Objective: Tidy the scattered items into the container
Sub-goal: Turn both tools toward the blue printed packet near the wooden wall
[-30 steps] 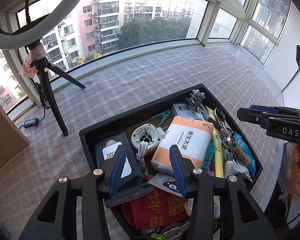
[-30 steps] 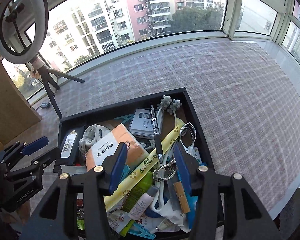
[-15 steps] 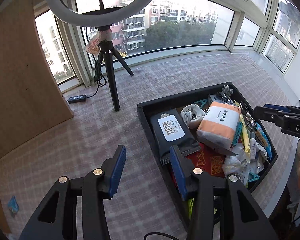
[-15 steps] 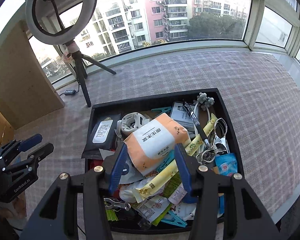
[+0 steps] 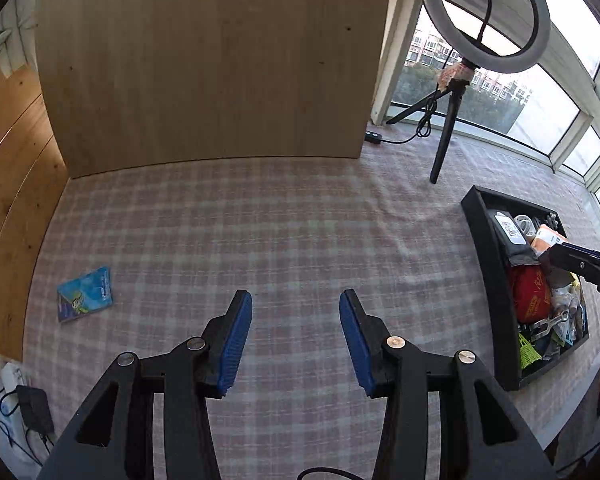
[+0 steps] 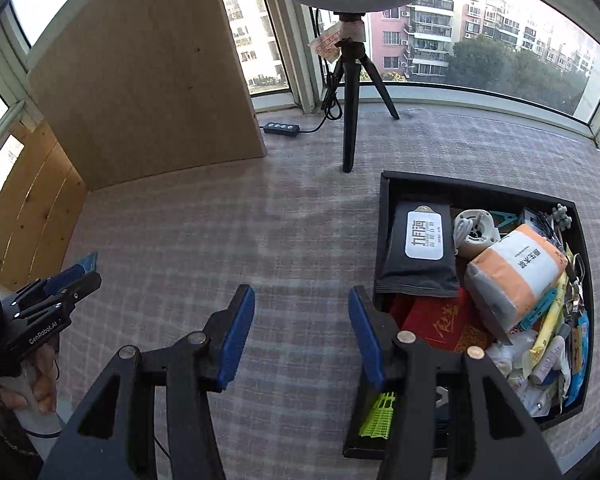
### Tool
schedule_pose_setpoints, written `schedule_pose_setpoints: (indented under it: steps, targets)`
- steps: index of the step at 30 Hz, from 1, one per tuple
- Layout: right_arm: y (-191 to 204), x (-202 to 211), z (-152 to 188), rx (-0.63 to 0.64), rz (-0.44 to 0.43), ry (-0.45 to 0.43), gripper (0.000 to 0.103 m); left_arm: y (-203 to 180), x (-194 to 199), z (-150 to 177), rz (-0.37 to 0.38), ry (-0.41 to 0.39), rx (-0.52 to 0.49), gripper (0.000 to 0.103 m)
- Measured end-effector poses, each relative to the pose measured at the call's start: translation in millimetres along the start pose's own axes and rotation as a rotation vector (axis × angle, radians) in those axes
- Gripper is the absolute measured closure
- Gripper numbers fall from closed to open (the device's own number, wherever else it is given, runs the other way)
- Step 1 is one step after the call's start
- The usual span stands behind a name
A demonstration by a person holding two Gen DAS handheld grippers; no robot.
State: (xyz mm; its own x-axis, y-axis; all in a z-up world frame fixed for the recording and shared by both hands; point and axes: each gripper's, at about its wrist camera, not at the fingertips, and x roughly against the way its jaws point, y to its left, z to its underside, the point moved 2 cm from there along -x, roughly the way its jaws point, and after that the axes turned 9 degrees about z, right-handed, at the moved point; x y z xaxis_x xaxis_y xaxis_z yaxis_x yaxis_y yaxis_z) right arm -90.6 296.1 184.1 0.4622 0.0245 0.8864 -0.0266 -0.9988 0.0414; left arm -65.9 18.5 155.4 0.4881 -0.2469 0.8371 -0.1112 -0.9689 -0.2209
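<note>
A black tray (image 6: 384, 216) stands on the checked cloth, full of items: a black wipes pack (image 6: 420, 248), an orange tissue pack (image 6: 516, 272), a red packet (image 6: 440, 320) and several small things. It also shows in the left wrist view (image 5: 488, 264) at the right. A small blue packet (image 5: 85, 299) lies alone on the cloth at the far left; its corner shows in the right wrist view (image 6: 89, 261). My left gripper (image 5: 296, 340) is open and empty above bare cloth. My right gripper (image 6: 302, 334) is open and empty beside the tray's left wall.
A ring light on a black tripod (image 6: 350, 120) stands behind the tray, with a cable and inline switch (image 6: 282, 128). A wooden board (image 5: 212, 60) stands upright at the back. Wooden panels (image 5: 8, 184) line the left edge. Windows run along the far side.
Both grippers have swung left, away from over the tray. The left one now faces the bare cloth and the blue packet. Both stay open and empty.
</note>
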Motion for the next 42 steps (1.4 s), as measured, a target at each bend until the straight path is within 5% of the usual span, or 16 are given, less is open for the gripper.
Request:
schedule_pose_setpoints:
  steps: [9,18,30,42]
  targets:
    - [145,-25,-6,0.131,-0.051,0.002,0.055,152,29,34,-0.146,0.01,0.16,0.06]
    - [258,-77,-2,0.175,-0.214,0.104,0.055,250,28,41,-0.139,0.017,0.306,0.06]
    - [379,-151,-11,0.295,-0.284,0.272,0.055,310,-19,35,-0.013,0.058,0.483,0.06]
    - [407,-204,-12,0.214,-0.392,0.417,0.056,321,-45,45,0.029,0.105,0.543,0.06]
